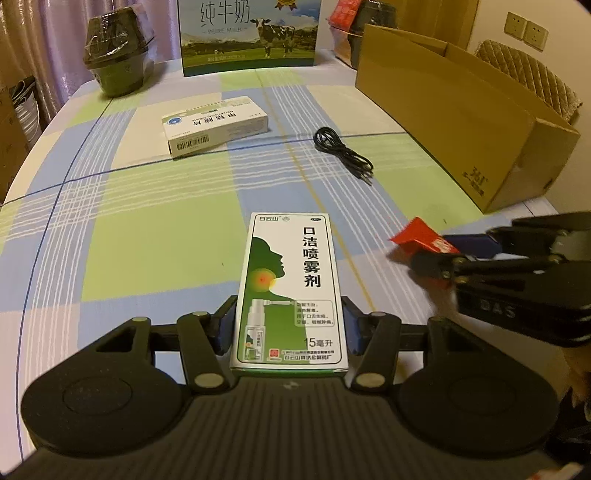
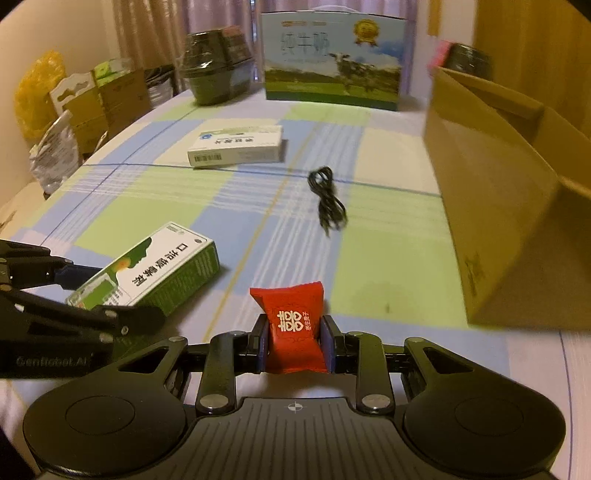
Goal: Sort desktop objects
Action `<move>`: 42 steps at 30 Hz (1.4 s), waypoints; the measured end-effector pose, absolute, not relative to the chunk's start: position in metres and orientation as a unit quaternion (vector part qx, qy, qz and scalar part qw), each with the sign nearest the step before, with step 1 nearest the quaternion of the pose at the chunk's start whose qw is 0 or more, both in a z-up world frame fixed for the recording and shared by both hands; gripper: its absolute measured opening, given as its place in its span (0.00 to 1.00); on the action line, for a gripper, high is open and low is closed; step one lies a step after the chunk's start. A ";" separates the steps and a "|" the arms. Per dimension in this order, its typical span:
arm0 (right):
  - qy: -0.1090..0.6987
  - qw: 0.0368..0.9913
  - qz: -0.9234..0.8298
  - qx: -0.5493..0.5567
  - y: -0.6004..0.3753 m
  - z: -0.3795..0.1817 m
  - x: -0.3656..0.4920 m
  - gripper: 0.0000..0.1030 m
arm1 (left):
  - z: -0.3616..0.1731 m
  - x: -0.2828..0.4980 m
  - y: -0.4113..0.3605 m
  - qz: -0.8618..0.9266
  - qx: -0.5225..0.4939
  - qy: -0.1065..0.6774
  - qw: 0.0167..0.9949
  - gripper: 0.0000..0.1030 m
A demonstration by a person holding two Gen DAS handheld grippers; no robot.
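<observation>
My left gripper [image 1: 289,328] is shut on a green and white spray box [image 1: 290,291], gripped by its near end between the blue pads. That spray box [image 2: 155,275] shows at the left of the right wrist view, with the left gripper's fingers [image 2: 79,275] around it. My right gripper [image 2: 294,341] is shut on a red candy packet [image 2: 295,328]. From the left wrist view the red candy packet [image 1: 419,236] shows at the right, in the right gripper [image 1: 443,254]. A white pill box [image 1: 216,127] and a coiled black cable [image 1: 341,151] lie on the checked tablecloth [image 1: 155,236].
An open cardboard box [image 1: 461,122] stands at the right side of the table. A milk carton case [image 1: 249,35] and a wrapped dark pot [image 1: 118,55] stand at the far edge. Boxes and bags [image 2: 74,110] sit off the table to the left.
</observation>
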State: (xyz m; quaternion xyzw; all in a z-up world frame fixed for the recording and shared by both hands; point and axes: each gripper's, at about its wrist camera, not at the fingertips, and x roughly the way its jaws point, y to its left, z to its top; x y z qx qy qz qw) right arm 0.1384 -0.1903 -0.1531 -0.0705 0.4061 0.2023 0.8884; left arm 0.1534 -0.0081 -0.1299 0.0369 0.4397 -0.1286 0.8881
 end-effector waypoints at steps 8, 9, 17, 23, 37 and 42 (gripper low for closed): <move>0.390 0.893 0.215 -0.070 -0.198 -0.158 0.121 0.31 | -0.132 0.154 -0.012 -0.123 0.046 0.437 0.890 0.50; 0.387 0.894 0.215 -0.068 -0.199 -0.157 0.120 0.36 | -0.132 0.155 -0.013 -0.122 0.047 0.437 0.890 0.50; 0.389 0.894 0.215 -0.057 -0.202 -0.164 0.123 0.43 | -0.137 0.162 -0.017 -0.122 0.056 0.440 0.888 0.50; 0.382 0.893 0.225 -0.080 -0.194 -0.167 0.120 0.42 | -0.140 0.163 -0.019 -0.119 0.060 0.444 0.886 0.49; 0.383 0.896 0.218 -0.052 -0.199 -0.162 0.115 0.24 | -0.137 0.153 -0.022 -0.114 0.062 0.443 0.887 0.49; 0.375 0.901 0.213 -0.045 -0.202 -0.155 0.109 0.24 | -0.128 0.142 -0.021 -0.114 0.059 0.440 0.889 0.49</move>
